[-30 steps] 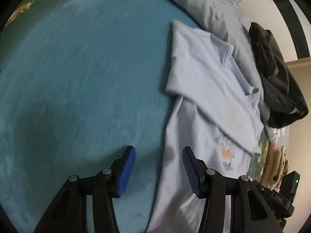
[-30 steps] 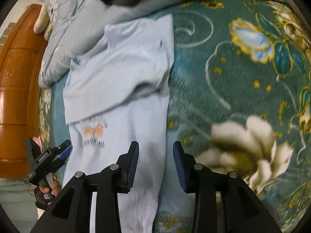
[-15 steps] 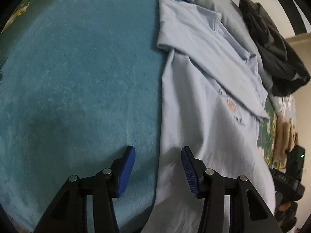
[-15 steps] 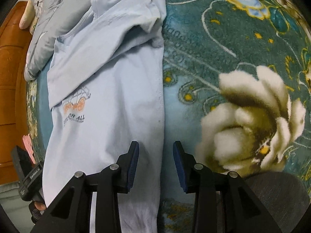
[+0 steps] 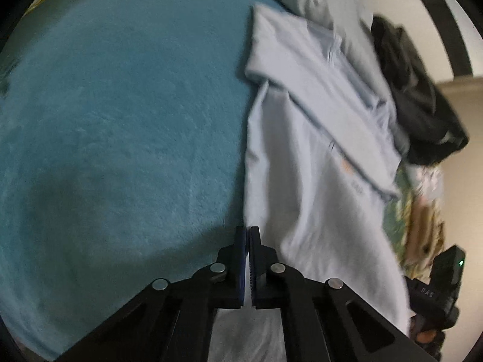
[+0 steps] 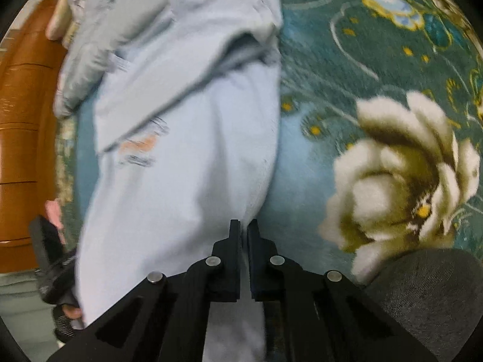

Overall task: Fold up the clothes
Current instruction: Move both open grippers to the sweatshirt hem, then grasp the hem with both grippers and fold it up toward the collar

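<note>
Left tongs (image 5: 248,235) pinching pale-blue shirt (image 5: 308,187) hem, right tongs (image 6: 244,229) likewise, teal blanket (image 5: 120,120)

— Any lettering legible?

— The right gripper's black body (image 5: 434,294) carries pale letters, seemingly "DAS".

— And the light-blue T-shirt (image 6: 187,157)?

— An orange graphic with a dark line of text beneath, too blurred to read.

The small print (image 6: 137,150) on the light blue shirt (image 6: 187,150) is too blurry to read. The shirt's bottom hides behind the black fingers (image 6: 232,259), lower middle.
</note>
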